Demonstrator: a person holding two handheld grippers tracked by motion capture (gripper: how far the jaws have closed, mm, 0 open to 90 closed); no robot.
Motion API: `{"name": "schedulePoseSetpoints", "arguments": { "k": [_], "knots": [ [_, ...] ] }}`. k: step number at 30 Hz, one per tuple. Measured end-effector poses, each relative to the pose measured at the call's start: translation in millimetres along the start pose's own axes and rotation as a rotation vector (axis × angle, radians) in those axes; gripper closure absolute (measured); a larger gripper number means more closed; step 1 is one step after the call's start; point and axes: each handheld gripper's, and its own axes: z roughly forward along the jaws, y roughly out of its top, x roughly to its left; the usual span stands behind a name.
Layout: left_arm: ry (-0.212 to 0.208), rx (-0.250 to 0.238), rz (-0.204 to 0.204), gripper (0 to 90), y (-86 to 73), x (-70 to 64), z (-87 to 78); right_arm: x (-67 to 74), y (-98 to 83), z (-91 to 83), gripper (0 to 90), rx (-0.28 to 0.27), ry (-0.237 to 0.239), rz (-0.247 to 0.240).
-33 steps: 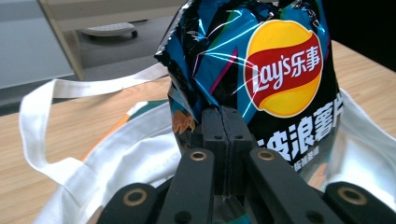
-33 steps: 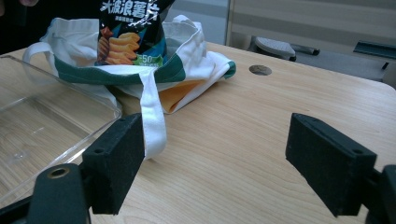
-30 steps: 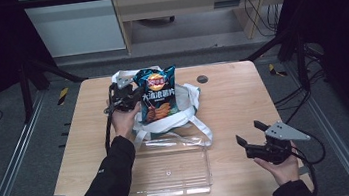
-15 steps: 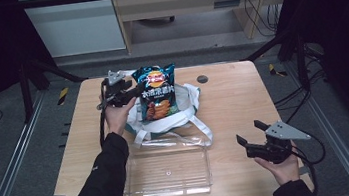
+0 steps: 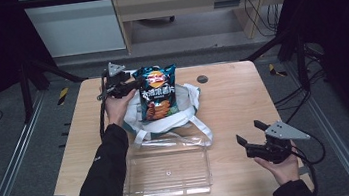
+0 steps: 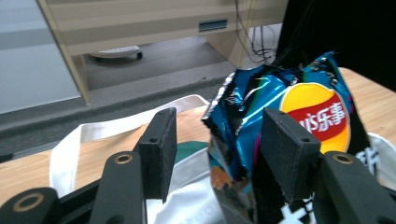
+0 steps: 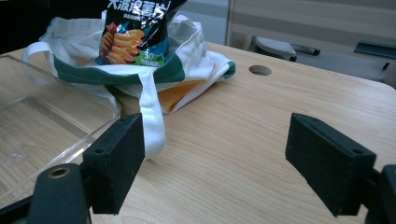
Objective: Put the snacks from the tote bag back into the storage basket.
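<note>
A blue chip bag stands upright in a white tote bag with a green band at the table's far middle. My left gripper is at the bag's upper left corner. Its jaws have just been opening. In the left gripper view the crumpled corner of the chip bag sits between the pads of the left gripper, close to the right pad, and it is not squeezed. My right gripper hovers open near the table's front right, with nothing in it. In the right gripper view the right gripper faces the tote bag.
A clear plastic tray lies at the front middle, just before the tote's straps. A round cable hole is in the tabletop beyond the tote. Bare wood lies between the tray and the right gripper. Dark frame posts flank the table.
The left gripper's jaws have opened off the chip bag's corner, and the hand has drifted toward the table's far side. The bag stays upright in the tote. The right gripper has not moved.
</note>
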Motion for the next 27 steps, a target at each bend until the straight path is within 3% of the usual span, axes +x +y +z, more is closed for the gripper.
{"name": "schedulePoseSetpoints", "arguments": {
  "k": [8, 12, 15, 22, 27],
  "knots": [
    [-0.036, 0.005, -0.038, 44.8, -2.7, 3.5, 12.9, 1.2, -0.5, 1.7, 19.8, 0.012, 0.001, -0.011],
    [-0.052, 0.008, -0.030, 47.7, -5.1, 2.1, 17.9, 1.3, -0.3, 1.6, 19.8, 0.011, 0.001, -0.010],
    [-0.055, 0.022, -0.015, 59.2, -5.8, -0.7, 19.9, 1.4, -0.9, 2.2, 19.8, 0.015, 0.003, -0.012],
    [-0.065, 0.040, -0.063, 87.5, -3.3, -5.7, 18.2, 2.0, -1.0, 2.5, 19.9, 0.014, 0.004, -0.007],
    [-0.057, 0.041, -0.030, 90.0, 0.2, -15.1, 12.6, 2.2, -1.4, 3.2, 19.9, 0.016, 0.006, -0.003]
  ]
}}
